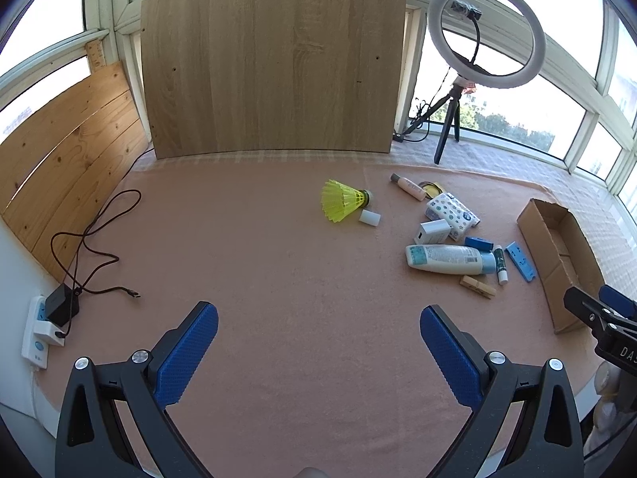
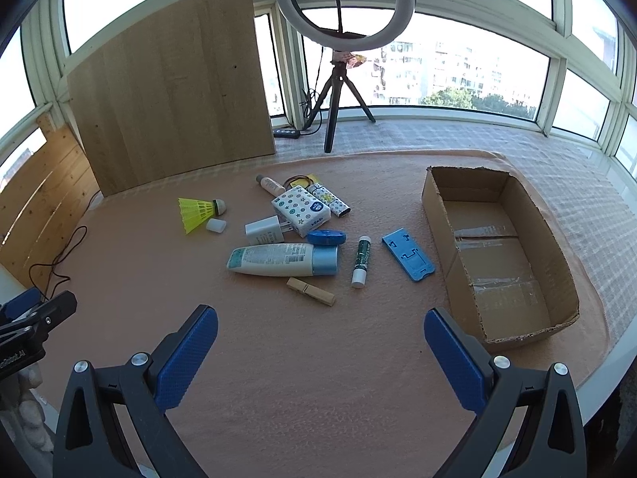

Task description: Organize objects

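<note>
Small objects lie scattered on the pink cloth: a yellow shuttlecock (image 2: 197, 212), a white lotion tube (image 2: 282, 259), a tissue pack (image 2: 300, 209), a white charger (image 2: 264, 232), a lip balm stick (image 2: 361, 261), a wooden clothespin (image 2: 310, 291) and a blue phone stand (image 2: 409, 259). An empty cardboard box (image 2: 497, 251) stands to their right. My right gripper (image 2: 320, 342) is open and empty, in front of the clothespin. My left gripper (image 1: 318, 338) is open and empty, left of the pile; the shuttlecock (image 1: 343, 200) and tube (image 1: 450, 259) show ahead of it.
A wooden board (image 1: 270, 59) leans at the back. A ring light on a tripod (image 2: 344, 40) stands behind the objects. A dark cable (image 1: 95, 247) and a power strip (image 1: 40, 330) lie at the left edge. Windows surround the table.
</note>
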`<state>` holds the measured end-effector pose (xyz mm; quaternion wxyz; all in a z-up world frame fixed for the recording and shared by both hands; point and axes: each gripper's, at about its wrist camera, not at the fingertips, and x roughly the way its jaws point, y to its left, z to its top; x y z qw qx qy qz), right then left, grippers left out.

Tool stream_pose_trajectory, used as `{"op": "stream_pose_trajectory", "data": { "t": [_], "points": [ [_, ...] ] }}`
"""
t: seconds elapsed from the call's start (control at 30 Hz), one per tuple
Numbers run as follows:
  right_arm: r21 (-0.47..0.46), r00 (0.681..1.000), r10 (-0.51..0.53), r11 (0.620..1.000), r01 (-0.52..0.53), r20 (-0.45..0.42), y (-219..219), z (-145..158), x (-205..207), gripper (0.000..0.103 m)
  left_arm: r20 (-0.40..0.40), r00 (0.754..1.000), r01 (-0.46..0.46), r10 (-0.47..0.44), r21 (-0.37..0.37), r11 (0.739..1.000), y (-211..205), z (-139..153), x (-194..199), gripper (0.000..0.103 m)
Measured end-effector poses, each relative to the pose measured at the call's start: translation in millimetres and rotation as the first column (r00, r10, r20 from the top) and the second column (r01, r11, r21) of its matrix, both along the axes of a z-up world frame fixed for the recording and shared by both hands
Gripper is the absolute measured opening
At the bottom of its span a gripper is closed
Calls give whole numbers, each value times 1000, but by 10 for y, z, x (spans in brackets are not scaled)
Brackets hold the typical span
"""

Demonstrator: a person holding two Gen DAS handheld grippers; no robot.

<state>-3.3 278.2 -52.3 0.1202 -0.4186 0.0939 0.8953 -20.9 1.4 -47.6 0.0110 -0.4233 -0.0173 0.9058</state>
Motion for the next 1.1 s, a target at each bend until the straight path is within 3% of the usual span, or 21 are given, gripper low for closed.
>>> {"op": "stream_pose_trajectory", "data": {
  "t": [1.1],
  "points": [
    [-48, 1000, 17, 999, -16, 15, 10, -78, -107, 103, 14, 999, 48, -48, -16, 999, 142, -78, -152, 103]
  ]
}}
